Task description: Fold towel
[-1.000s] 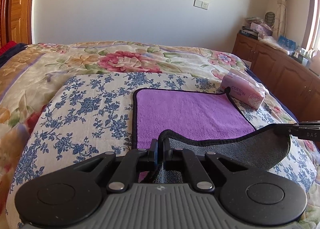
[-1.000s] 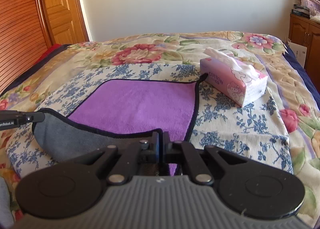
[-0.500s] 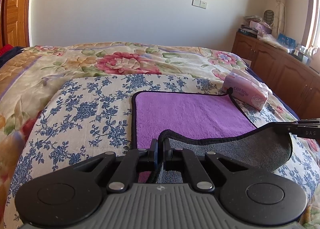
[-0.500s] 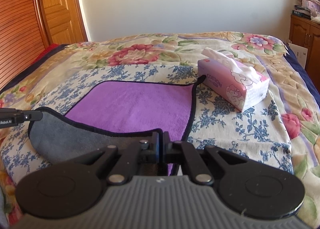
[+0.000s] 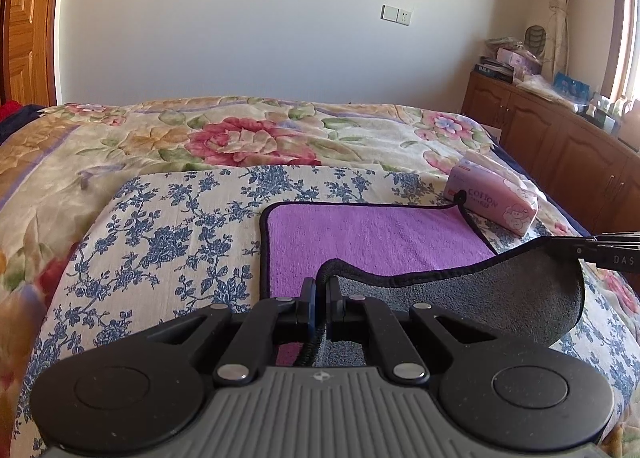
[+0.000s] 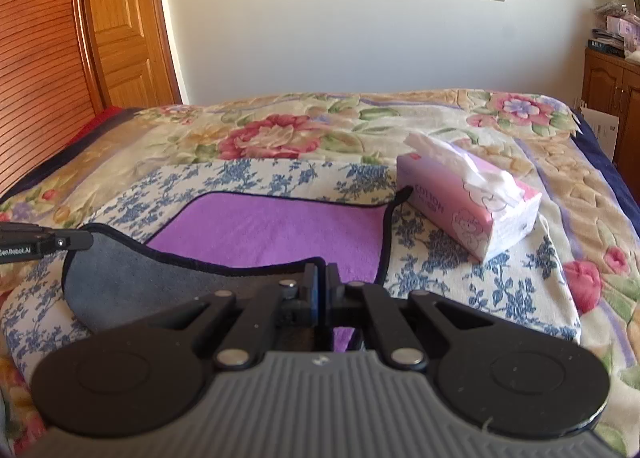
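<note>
A purple towel (image 5: 372, 238) with black trim and a grey underside lies on a blue-flowered cloth on the bed. My left gripper (image 5: 319, 290) is shut on the towel's near left corner and holds it raised. My right gripper (image 6: 320, 278) is shut on the near right corner. The near edge hangs between them and shows its grey side (image 5: 480, 298). The towel's purple face also shows in the right wrist view (image 6: 272, 234). The right gripper's tip shows in the left wrist view (image 5: 600, 248); the left gripper's tip shows in the right wrist view (image 6: 60, 243).
A pink tissue pack (image 6: 468, 206) lies at the towel's far right corner, also in the left wrist view (image 5: 494, 198). The flowered bedspread (image 5: 248, 138) stretches behind. A wooden cabinet (image 5: 560, 146) stands at the right, a wooden door (image 6: 120, 30) at the left.
Both grippers have moved a little forward over the towel with the near edge held up. The grey fold reaches further across the purple face.
</note>
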A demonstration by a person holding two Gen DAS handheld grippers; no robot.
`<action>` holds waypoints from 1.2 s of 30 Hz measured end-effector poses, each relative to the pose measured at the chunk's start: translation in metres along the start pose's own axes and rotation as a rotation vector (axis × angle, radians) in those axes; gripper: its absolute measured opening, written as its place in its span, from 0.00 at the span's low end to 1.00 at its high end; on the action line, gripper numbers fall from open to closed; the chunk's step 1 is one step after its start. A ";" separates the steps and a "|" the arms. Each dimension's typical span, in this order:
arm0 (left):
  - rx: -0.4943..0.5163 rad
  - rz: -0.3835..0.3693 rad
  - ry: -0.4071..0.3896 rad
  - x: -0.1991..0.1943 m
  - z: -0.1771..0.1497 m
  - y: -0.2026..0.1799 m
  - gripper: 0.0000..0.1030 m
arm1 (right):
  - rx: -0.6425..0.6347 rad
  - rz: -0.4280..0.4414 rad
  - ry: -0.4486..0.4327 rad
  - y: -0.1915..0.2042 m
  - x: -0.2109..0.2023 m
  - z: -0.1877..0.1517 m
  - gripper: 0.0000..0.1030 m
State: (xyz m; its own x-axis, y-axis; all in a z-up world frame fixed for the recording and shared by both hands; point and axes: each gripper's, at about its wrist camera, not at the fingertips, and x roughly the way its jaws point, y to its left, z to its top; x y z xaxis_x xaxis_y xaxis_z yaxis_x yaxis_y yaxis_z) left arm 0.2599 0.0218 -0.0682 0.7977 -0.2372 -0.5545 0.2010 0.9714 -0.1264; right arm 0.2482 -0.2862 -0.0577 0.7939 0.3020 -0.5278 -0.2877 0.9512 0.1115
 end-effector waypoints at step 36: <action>0.066 0.004 -0.051 0.055 0.039 -0.004 0.05 | -0.101 -0.047 -0.067 0.000 0.042 0.021 0.04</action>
State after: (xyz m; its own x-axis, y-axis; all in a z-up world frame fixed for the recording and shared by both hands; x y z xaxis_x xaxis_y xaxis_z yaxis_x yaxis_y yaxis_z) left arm 0.3246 0.0042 -0.0663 0.8260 -0.2352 -0.5123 0.2337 0.9699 -0.0686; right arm 0.2931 -0.2723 -0.0621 0.8407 0.2637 -0.4729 -0.2990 0.9543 0.0005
